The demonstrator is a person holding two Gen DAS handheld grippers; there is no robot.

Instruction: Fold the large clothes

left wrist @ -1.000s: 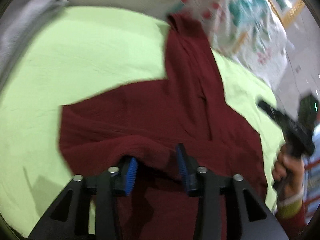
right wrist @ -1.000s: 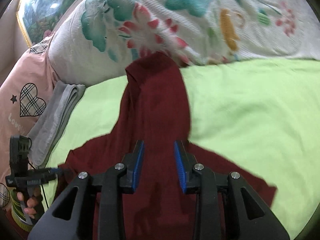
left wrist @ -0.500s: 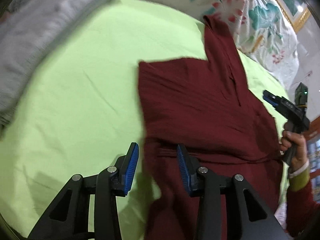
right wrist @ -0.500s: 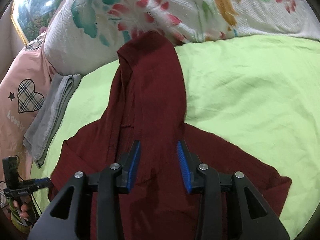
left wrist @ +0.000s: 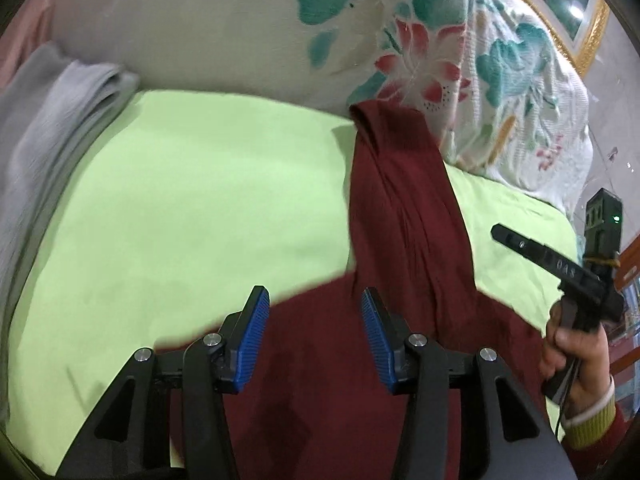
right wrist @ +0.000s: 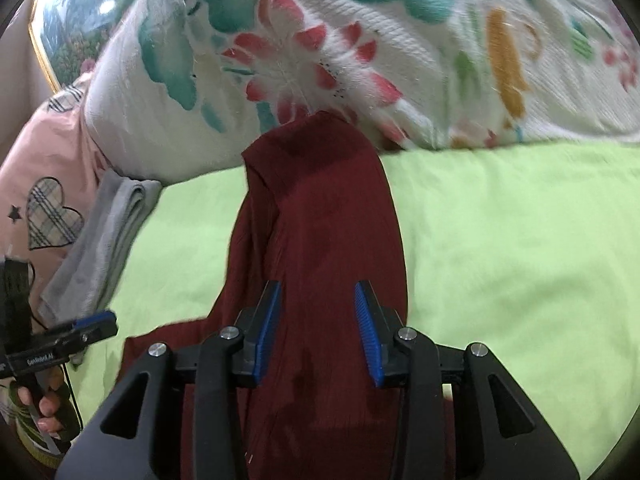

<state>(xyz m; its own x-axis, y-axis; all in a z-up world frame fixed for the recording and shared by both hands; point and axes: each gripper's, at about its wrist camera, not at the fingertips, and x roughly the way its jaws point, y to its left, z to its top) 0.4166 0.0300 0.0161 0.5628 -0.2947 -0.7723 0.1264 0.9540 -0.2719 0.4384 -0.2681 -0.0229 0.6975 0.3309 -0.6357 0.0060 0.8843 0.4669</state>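
The dark red garment (right wrist: 320, 240) lies on the green bed sheet (right wrist: 500, 260), one sleeve stretching toward twelve o'clock and touching the floral quilt (right wrist: 280, 60); folding looks barely begun. The left tongs (left wrist: 316, 336) are opening with nothing clamped, and the right tongs (right wrist: 318, 332) stand apart above the cloth, empty.

Dark red garment (right wrist: 320, 240) spread flat on bed (sleeve toward pillows).

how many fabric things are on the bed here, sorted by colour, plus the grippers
dark red garment: 1
grey folded cloth: 1
floral white quilt: 1
pink fabric with a plaid heart: 1
light green sheet: 1
grippers: 2, the left gripper, opening with nothing pinched, and the right gripper
total: 7
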